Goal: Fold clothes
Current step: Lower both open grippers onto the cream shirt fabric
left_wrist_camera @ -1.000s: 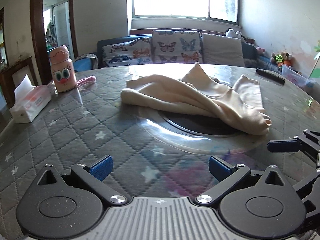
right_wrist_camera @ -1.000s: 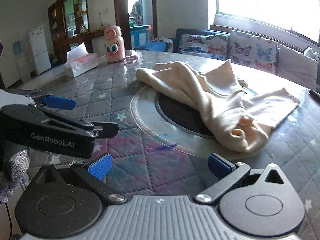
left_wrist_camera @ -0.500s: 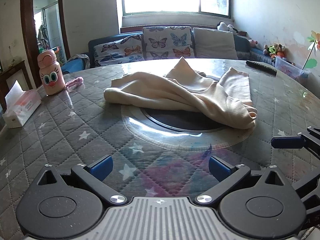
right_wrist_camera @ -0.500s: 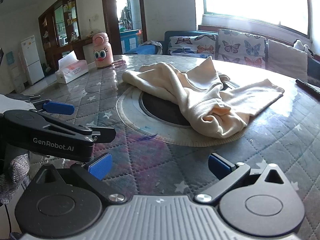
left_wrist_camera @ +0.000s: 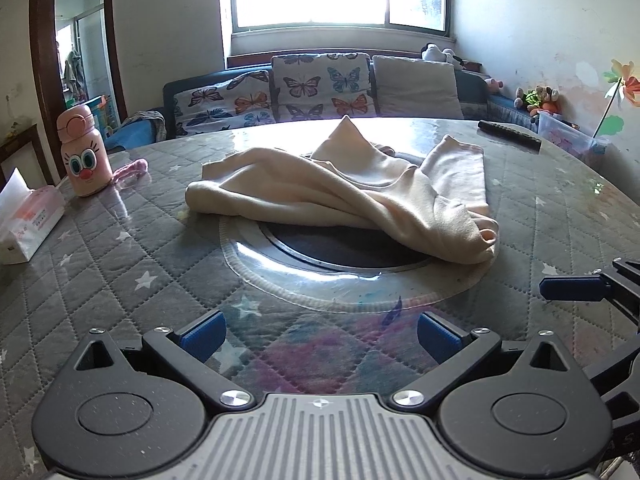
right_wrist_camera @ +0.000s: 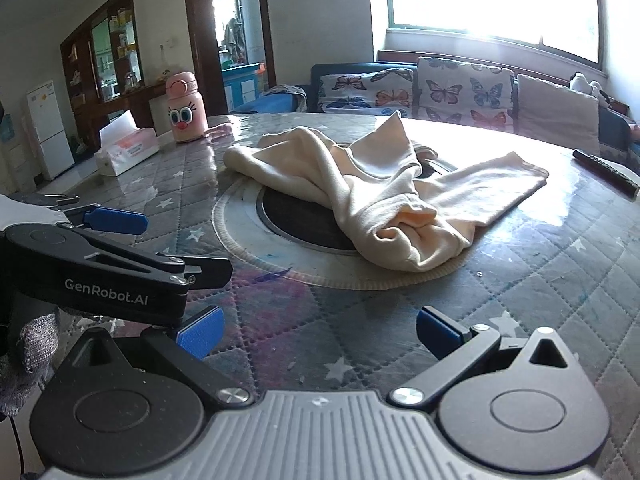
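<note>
I see cream garment (left_wrist_camera: 352,192) crumpled at bench (left_wrist_camera: 100,248) centre, not folded; folding remains. My left gripper (left_wrist_camera: 320,334) and right gripper (right_wrist_camera: 318,334) both spread, holding nothing, near edge.

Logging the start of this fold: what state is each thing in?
Garment: crumpled, unfolded, on the table.
Left gripper: open, empty.
Right gripper: open, empty.
Bottle: upright, lid shut.
Tissue box: open, a tissue sticking out.
</note>
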